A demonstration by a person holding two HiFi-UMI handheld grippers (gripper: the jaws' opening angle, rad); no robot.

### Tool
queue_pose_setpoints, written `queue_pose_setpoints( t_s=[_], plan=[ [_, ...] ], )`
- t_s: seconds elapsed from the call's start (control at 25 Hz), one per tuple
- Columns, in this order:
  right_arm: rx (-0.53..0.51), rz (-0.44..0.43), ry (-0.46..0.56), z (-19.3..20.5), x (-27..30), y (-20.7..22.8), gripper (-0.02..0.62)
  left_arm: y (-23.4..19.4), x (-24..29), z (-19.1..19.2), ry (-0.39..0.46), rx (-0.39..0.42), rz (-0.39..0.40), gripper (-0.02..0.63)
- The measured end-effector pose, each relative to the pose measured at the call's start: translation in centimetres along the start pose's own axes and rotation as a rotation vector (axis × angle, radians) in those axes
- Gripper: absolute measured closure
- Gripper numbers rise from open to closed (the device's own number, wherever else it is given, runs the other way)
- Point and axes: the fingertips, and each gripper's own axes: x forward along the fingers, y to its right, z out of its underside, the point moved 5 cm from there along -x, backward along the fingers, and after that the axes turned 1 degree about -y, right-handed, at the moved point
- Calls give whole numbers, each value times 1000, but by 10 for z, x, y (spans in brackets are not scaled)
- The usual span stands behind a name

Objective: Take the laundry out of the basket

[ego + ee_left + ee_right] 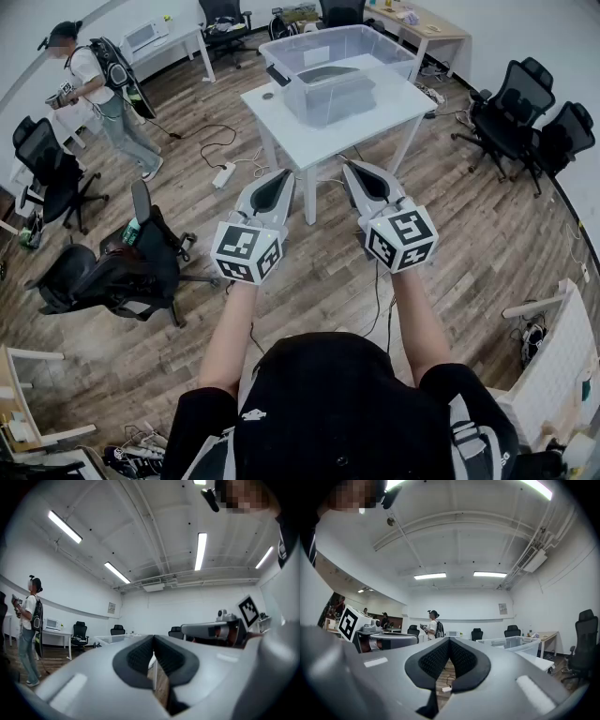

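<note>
A clear plastic basket (298, 56) stands on a white table (398, 101) ahead of me, with grey laundry (330, 75) lying inside it. Both grippers are held up side by side over the wooden floor, short of the table's near edge. My left gripper (282, 177) is shut with nothing between its pads. My right gripper (351, 169) is shut and empty as well. The left gripper view looks along its closed jaws (153, 637) toward the basket (111, 640), and the right gripper view shows its closed jaws (449, 641) with the basket (514, 643) to the right.
Black office chairs stand at the left (117, 267) and at the right (514, 103). A person (108, 89) stands at the far left by a desk. A power strip (223, 175) and cables lie on the floor near the table's legs.
</note>
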Motion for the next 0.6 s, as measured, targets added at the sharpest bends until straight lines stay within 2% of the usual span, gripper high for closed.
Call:
queue_pose_setpoints(
  t_s=[0.6],
  plan=[
    [1, 0, 0, 0, -2, 0, 597, 3, -1, 1, -3, -1, 2, 598]
  ],
)
